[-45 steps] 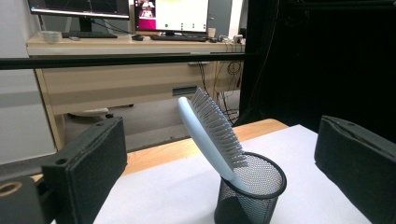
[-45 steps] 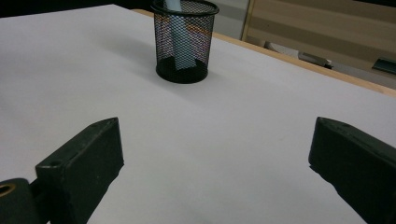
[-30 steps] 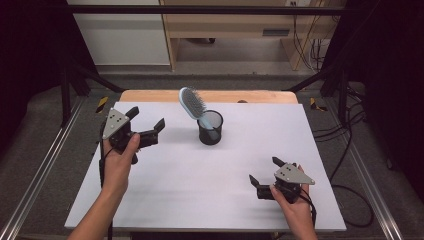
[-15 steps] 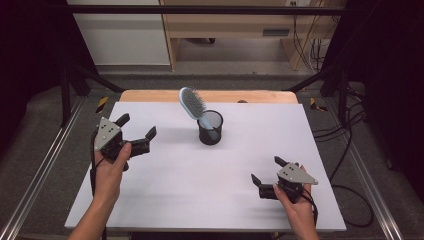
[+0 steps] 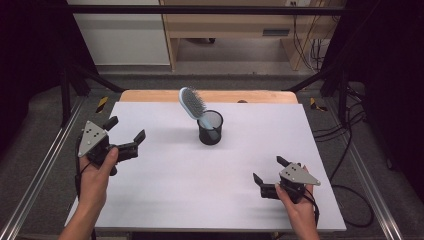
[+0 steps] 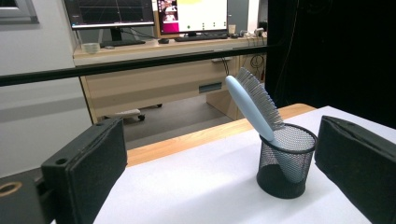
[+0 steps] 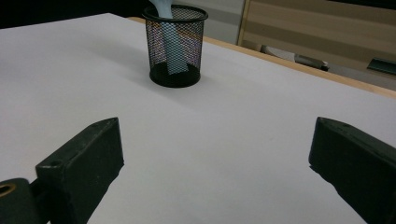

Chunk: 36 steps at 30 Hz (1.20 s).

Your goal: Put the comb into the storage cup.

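Note:
A black mesh cup [image 5: 210, 128] stands on the white table top [image 5: 210, 180], a little behind its middle. A light blue hairbrush [image 5: 191, 102] leans in the cup with its handle down and its bristle head up to the left. The left gripper view has the cup [image 6: 285, 160] and the brush [image 6: 252, 103] ahead at the right. The right gripper view shows the cup [image 7: 175, 45] far ahead with the brush handle [image 7: 172, 44] inside. My left gripper [image 5: 125, 133] is open near the table's left edge, well left of the cup. My right gripper [image 5: 270, 170] is open near the front right, holding nothing.
A wooden strip [image 5: 210, 96] runs along the table's far edge. Metal rails [image 5: 40, 170] flank the table on both sides. Beyond it stand a wooden desk [image 6: 154, 74] with monitors [image 6: 191, 16]. Cables [image 5: 350, 150] lie on the floor at the right.
My left gripper has moved back toward the person and to the left, away from the cup, staying open. The right gripper has barely shifted.

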Available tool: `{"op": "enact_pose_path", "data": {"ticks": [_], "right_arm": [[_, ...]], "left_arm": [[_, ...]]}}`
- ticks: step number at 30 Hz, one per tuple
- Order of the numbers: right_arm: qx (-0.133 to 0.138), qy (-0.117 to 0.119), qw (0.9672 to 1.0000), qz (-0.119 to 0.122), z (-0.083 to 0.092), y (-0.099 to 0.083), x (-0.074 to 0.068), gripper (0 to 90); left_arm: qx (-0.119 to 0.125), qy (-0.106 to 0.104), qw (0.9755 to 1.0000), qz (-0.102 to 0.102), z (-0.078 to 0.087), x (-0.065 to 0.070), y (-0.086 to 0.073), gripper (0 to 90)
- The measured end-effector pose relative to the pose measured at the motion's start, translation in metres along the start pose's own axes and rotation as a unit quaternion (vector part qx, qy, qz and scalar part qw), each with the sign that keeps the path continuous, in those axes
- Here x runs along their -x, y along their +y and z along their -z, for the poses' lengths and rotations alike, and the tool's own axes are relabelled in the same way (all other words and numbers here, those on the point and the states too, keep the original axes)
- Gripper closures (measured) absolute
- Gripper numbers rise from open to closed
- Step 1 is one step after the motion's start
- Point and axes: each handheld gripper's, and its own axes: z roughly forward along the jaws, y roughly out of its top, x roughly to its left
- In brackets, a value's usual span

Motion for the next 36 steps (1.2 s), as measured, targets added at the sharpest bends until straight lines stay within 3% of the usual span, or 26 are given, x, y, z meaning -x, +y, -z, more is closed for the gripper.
{"op": "enact_pose_path", "data": {"ticks": [2,5,11,16,28,36], "right_arm": [[0.005,-0.005,1.0,-0.001,0.001,0.0,0.002,3.2],[0.01,-0.01,0.9999,-0.007,0.004,0.0,0.005,2.9],[0.013,-0.013,0.9998,-0.004,0.005,-0.001,0.007,3.0],[0.009,-0.011,0.9999,0.0,0.004,-0.002,0.006,3.1],[0.006,-0.009,0.9999,0.002,0.003,-0.002,0.006,3.0],[0.002,-0.008,1.0,0.003,0.002,-0.003,0.006,3.0]], "left_arm": [[-0.01,-0.002,0.9999,-0.008,0.002,-0.003,-0.003,2.4],[-0.01,-0.004,0.9999,0.004,0.007,-0.007,-0.01,2.5],[-0.019,-0.001,0.9998,0.008,0.014,-0.018,-0.024,2.5],[-0.025,-0.005,0.9997,-0.002,0.023,-0.024,-0.03,2.5],[-0.003,0.008,0.9994,0.035,0.046,-0.032,-0.053,2.5],[0.016,0.014,0.9971,0.073,0.052,-0.029,-0.071,2.5]]}}
